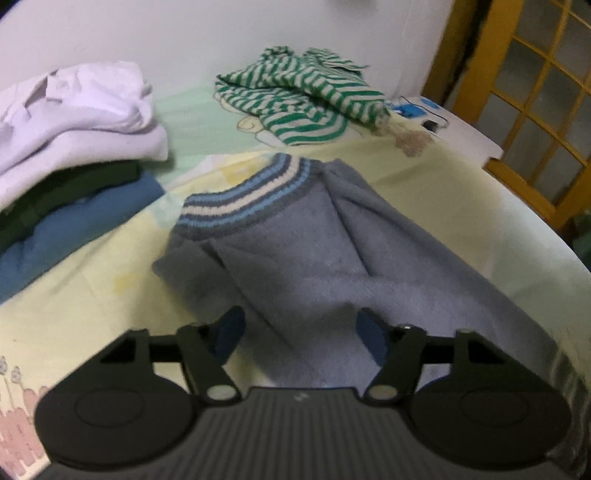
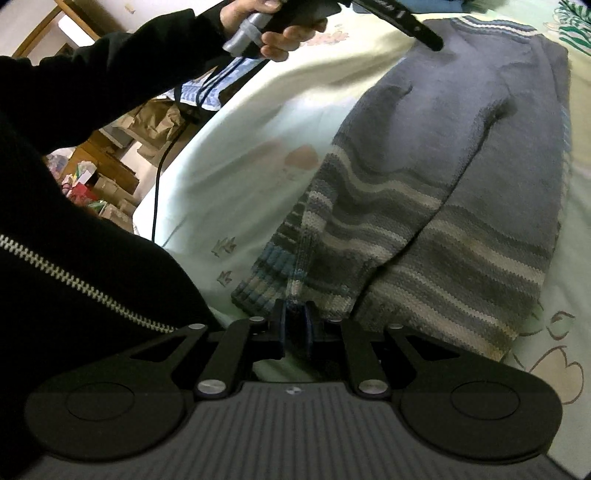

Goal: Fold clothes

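A grey-blue knitted sweater [image 1: 303, 251] lies on the bed, striped collar at the far end and both sleeves folded in over the body. My left gripper [image 1: 300, 332] hovers over its middle, open, with nothing pinched between the blue pads [image 1: 229, 332]. In the right wrist view the sweater [image 2: 461, 166] runs away from me, its striped hem nearest. My right gripper [image 2: 295, 321] is shut on the edge of that hem. The left gripper [image 2: 424, 35] shows at the top of that view, held by a hand [image 2: 280, 40] over the collar end.
A stack of folded clothes [image 1: 74, 140], white over dark green and blue, sits at the left. A green-striped garment [image 1: 295, 99] lies crumpled at the far end of the bed sheet [image 1: 74, 295]. A white side table [image 1: 465, 133] and a yellow-framed door [image 1: 535, 92] stand at the right. A black sleeve [image 2: 92, 92] fills the left.
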Demonstrator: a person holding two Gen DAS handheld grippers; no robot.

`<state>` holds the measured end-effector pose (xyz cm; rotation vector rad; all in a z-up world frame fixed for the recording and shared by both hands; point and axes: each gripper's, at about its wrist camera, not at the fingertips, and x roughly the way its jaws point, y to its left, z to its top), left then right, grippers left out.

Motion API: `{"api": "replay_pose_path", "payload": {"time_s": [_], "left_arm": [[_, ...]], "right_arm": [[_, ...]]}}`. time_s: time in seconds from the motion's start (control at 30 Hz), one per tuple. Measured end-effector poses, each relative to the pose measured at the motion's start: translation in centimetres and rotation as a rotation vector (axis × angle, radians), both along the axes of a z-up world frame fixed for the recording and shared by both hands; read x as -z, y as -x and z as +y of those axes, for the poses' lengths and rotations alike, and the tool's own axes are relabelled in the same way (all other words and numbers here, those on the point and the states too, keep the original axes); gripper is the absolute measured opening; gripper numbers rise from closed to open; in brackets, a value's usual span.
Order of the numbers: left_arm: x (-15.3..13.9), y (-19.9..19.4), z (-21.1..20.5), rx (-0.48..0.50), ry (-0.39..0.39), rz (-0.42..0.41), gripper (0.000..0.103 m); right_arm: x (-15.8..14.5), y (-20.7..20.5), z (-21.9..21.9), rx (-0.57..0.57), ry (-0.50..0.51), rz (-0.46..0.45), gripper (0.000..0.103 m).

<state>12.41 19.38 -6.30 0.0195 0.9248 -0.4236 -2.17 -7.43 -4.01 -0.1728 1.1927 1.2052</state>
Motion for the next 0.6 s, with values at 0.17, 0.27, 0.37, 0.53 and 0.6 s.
{"api": "replay_pose_path", "payload": {"time_s": [0.17,0.27,0.37,0.53,0.6], "left_arm": [[0.7,-1.1,0.0,-0.062,0.038,0.015,0.057],[0.4,-1.1,-0.5,-0.079,0.019,-0.011,0.006],[-0.2,-0.7,-1.0,-0.069,0.006,-0.029,0.004],[-2.4,0.5,-0.4,-0.088,0.015,-0.092,0.003],[-2.6,0.6,0.0,-0.1,0.011,-0.094,0.003]], "right_arm": [[0.0,0.3,-0.2,0.033,-0.01,-0.013,0.01],[-0.1,0.6,-0.3,0.049,-0.017,-0.025,0.01],[-0.7,0.7,-0.6,0.054,-0.028,-0.036,0.01],[-1.8,0.5,-1.4,0.051,-0.061,-0.034,0.01],[-1.8,0.5,-1.7,0.051,-0.072,-0.015,0.011]]}}
